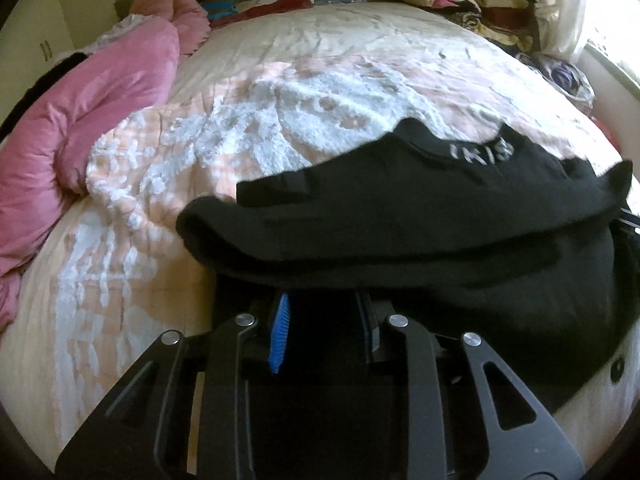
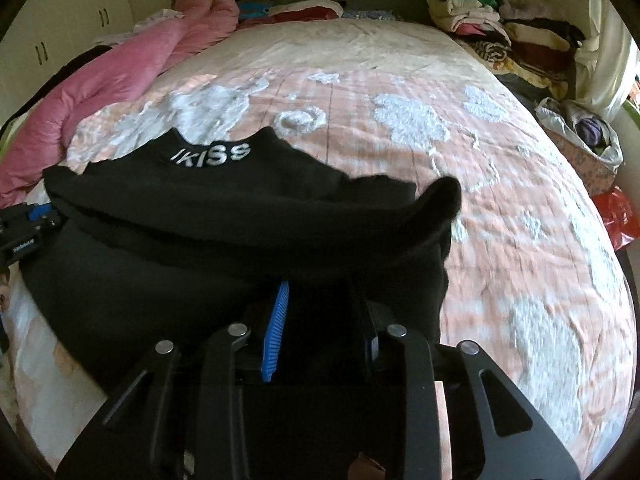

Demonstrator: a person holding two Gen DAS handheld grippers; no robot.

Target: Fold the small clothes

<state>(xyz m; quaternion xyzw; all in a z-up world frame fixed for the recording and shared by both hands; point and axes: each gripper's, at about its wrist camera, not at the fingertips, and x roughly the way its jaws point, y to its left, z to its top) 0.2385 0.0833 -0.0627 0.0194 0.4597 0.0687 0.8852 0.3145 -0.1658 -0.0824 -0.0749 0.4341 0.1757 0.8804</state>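
A black garment (image 2: 224,216) with white lettering on its waistband lies across the near part of the bed, half folded: its near edge is raised and doubled over toward the band, while the lower layer rests flat on the bedspread (image 2: 500,208). We judge it small, light and entirely limp, a soft knit that drapes and sags wherever it is not supported, and clings a little to the tufted cover beneath it. It should fold easily but will not hold a crease without being pressed flat.

We hold it at both ends of the raised edge. The left gripper (image 1: 324,304) has its jaws drawn close, with black cloth filling the narrow gap between the blue ribbed pad and the dark one. The right gripper (image 2: 324,300) stands the same way, jaws nearly together on a bunch of the fabric, one corner of which curls up beside it. The corners look like the right places to hold, since a grip nearer the middle would let the ends droop.

The bedspread is peach with white tufted flowers. A pink quilt (image 1: 80,120) lies bunched along the left side, well apart from the garment. A heap of folded clothes (image 2: 500,28) sits at the far right corner.
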